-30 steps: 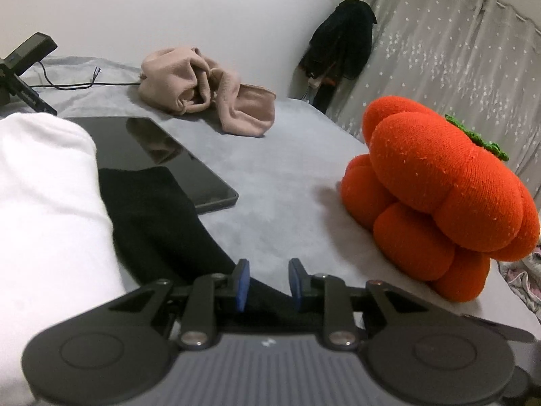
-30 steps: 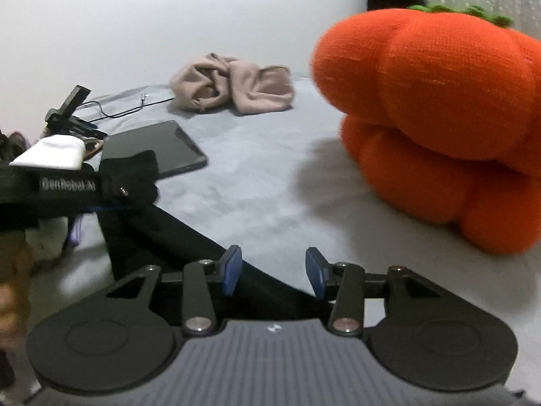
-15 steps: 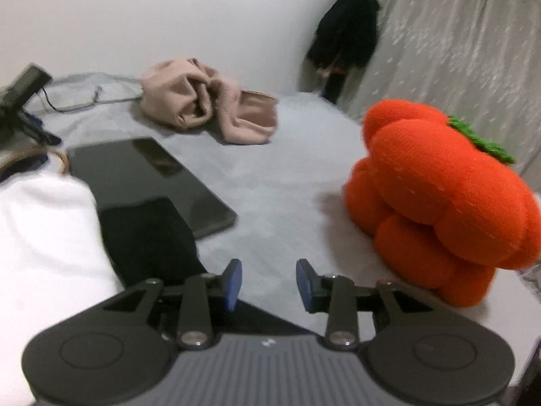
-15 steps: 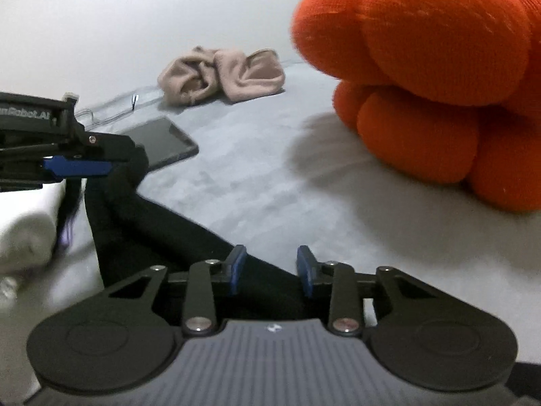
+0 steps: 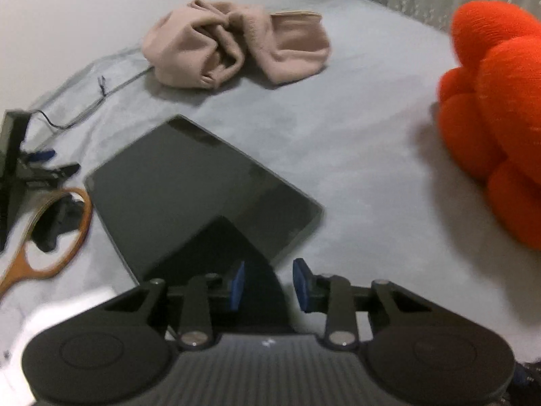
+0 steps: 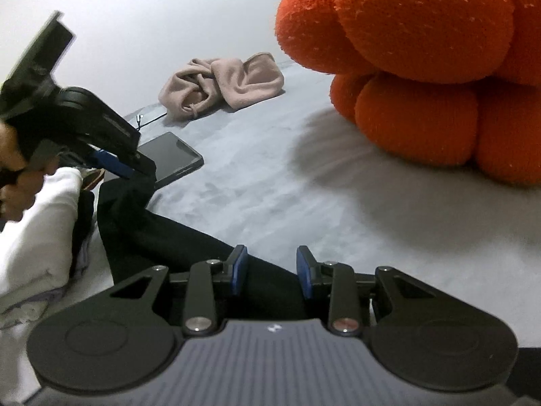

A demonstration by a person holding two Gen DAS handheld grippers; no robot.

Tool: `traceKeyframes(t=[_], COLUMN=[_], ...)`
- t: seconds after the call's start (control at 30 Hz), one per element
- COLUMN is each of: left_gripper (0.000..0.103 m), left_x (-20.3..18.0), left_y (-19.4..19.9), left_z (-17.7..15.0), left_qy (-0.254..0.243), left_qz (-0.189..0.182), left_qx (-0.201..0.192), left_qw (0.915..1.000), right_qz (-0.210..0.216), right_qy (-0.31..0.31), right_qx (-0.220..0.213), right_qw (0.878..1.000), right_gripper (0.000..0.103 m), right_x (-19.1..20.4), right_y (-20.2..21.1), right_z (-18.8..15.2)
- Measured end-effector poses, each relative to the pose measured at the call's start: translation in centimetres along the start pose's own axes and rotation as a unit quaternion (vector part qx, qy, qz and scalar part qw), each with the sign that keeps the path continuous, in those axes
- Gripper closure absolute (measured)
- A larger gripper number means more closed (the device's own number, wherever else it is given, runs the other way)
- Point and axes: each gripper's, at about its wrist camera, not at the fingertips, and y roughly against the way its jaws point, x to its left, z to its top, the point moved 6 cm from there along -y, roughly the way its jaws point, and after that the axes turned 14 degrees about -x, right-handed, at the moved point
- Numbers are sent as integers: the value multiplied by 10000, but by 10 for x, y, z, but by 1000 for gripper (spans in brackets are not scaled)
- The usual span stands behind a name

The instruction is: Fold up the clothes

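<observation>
Grey bedding [image 5: 355, 142] stretches out under both my tools, with a white wall behind it. My left gripper [image 5: 268, 286] stands with its jaws parted and nothing pinched; a corner of the black garment [image 5: 216, 253] lies below and between them, draped over the near edge of a dark tablet [image 5: 203, 182]. My right gripper [image 6: 271, 272] is likewise parted, hovering over the same black garment [image 6: 162, 237], which runs from under it toward ten o'clock, where the left tool sits above the bunched far end. A white folded cloth [image 6: 37, 223] lies at nine o'clock just beside the black one. Further off, at twelve o'clock, a beige garment [image 5: 236, 44] sits crumpled, and the orange pumpkin plush [image 6: 422, 67] fills two o'clock. A wooden hand mirror [image 5: 50, 237] rests at nine o'clock of the tablet.

My judgement: the black piece is the one in hand, and it lies rumpled rather than squared. Whether I am about to grip it or have just let go, I cannot tell. Either way it wants its edges taken at both ends and drawn flat, clear of the tablet.
</observation>
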Motion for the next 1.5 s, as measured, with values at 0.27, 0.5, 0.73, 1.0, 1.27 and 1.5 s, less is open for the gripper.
traceKeyframes(t=[0.27, 0.5, 0.73, 1.0, 1.27, 1.5], left_gripper=[87, 103, 103, 79, 69, 75], left_x=[6, 15, 35, 39, 48, 23], left_y=[-33, -32, 1, -17, -21, -36], left_z=[15, 18, 38, 32, 21, 18], left_qy=[-93, 92, 606, 517, 968, 1013], left_qz=[278, 569, 666, 483, 212, 132], left_qx=[179, -262, -1514, -969, -319, 142], left_qw=[9994, 9980, 9844, 9928, 9946, 9947], right_qz=[0, 83, -44, -146, -240, -207], right_qy=[69, 241, 5, 61, 120, 66], right_qx=[35, 28, -953, -783, -570, -499], right_qw=[10000, 9997, 9954, 9968, 9980, 9985], right_gripper=[81, 99, 100, 100, 99, 98], right_x=[2, 9, 3, 3, 3, 3], right_y=[-4, -5, 19, 11, 2, 0], right_z=[-4, -6, 22, 16, 9, 7])
